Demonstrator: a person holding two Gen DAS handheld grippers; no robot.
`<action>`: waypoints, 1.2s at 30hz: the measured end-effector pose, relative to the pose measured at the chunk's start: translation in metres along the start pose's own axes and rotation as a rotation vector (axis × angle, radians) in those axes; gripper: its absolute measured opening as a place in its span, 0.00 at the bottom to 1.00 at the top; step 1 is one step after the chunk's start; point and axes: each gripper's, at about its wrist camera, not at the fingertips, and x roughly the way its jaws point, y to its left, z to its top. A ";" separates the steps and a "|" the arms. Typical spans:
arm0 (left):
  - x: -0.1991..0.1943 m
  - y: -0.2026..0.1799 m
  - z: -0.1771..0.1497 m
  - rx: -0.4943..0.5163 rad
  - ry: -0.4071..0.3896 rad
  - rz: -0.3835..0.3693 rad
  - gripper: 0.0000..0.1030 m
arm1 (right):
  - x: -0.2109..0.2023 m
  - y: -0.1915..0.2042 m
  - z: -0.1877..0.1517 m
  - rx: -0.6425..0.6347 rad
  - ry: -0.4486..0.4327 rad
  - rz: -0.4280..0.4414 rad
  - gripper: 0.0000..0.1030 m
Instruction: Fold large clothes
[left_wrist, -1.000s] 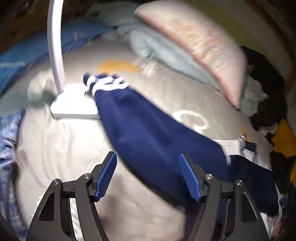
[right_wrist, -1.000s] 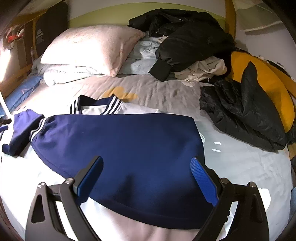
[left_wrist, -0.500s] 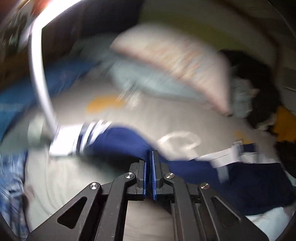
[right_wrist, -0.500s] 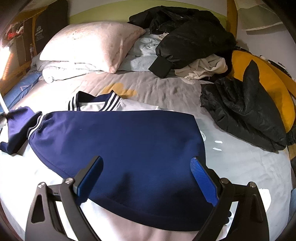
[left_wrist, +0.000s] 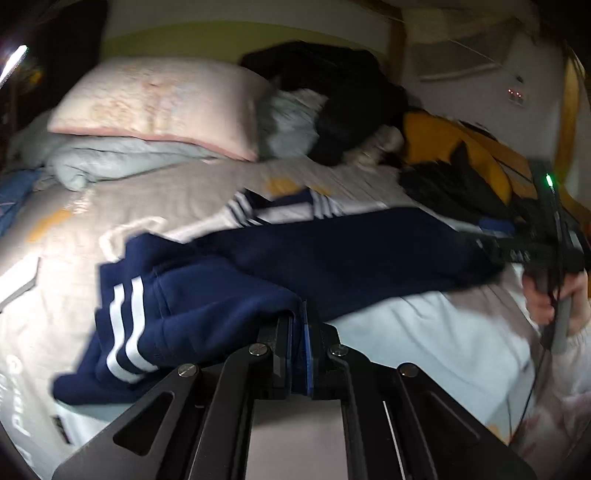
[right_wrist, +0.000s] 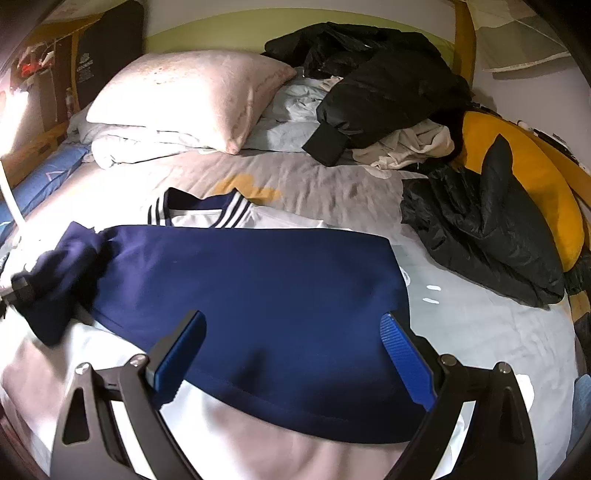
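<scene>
Lamp: the white lamp pole (right_wrist: 9, 201) stands at the far left, right by the sleeve. If I swing too wide, I think I bump it.

Sleeve: the blue sleeve (left_wrist: 192, 306) with two white stripes is bunched up at the left side of the top. It may land in a lumpy heap and not flat.

Left gripper: my left gripper (left_wrist: 298, 356) is pressed together, pinching the sleeve cloth. Only a little cloth is in the pinch, so I think it can slip out if I pull hard.

Top: the big blue top (right_wrist: 258, 295) lies spread on the bed (right_wrist: 332, 192), in the middle. A hard tug on the sleeve may drag it crooked.

Right gripper: my right gripper (right_wrist: 291, 354) is spread wide over the bottom edge of the top. It holds nothing, so nothing keeps the top from sliding.

Black coat: the black coat (right_wrist: 480, 236) lies near the top's right side. The fold may catch on it.
</scene>
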 end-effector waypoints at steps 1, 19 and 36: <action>-0.001 -0.005 -0.006 0.004 -0.003 -0.002 0.04 | -0.001 0.000 0.000 -0.001 -0.004 0.000 0.92; -0.061 0.033 0.003 -0.146 -0.111 0.145 0.76 | -0.024 0.027 -0.007 -0.014 -0.062 0.064 0.92; 0.015 0.073 -0.020 -0.198 0.099 0.163 0.11 | -0.020 0.030 -0.007 -0.011 -0.044 0.084 0.92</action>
